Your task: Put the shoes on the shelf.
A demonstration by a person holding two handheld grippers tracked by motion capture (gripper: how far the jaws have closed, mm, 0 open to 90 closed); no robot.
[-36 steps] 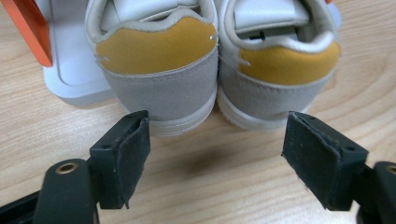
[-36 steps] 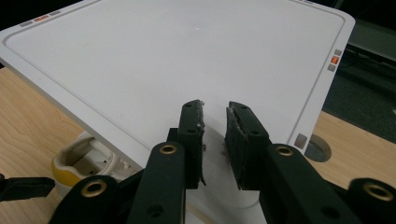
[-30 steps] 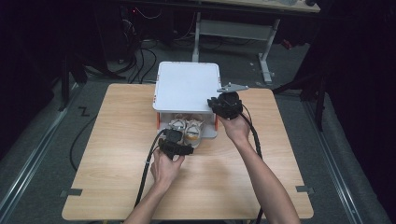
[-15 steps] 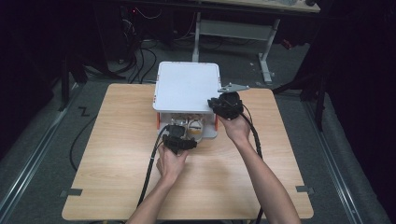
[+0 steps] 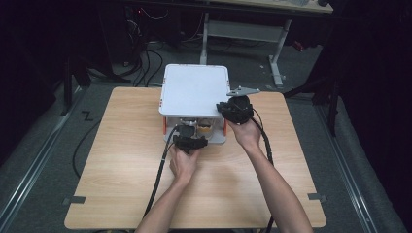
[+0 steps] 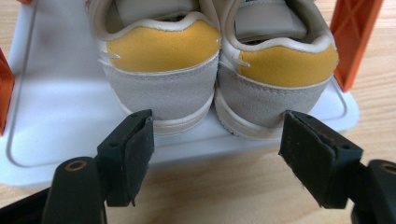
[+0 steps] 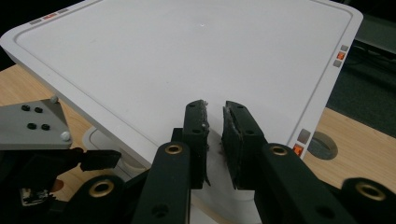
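A white two-level rack [image 5: 194, 90] with orange posts [image 6: 355, 37] stands at the back of the wooden table. On its lower tray [image 6: 56, 93] sits a pair of shoes [image 5: 204, 127], heels toward me: grey suede with yellow heel patches, left shoe [image 6: 161, 70] and right shoe [image 6: 280, 79]. My left gripper [image 6: 217, 144] is open just in front of the tray's edge. Its jaws have just been closing slightly, nothing is between the pads, and the heels lie beyond them. My right gripper [image 7: 215, 116] is shut and rests on the rack's top panel [image 7: 187, 46] near its front right corner [image 5: 224, 108].
The table [image 5: 121, 160] has bare wood on both sides of the rack and in front of it. A cable [image 5: 160, 174] trails from the left gripper toward the table's near edge. Behind the table stand desk legs [image 5: 277, 53] and floor cables.
My left gripper has moved forward, closer to the rack's lower tray and the shoe heels. The right gripper has stayed on the top panel.
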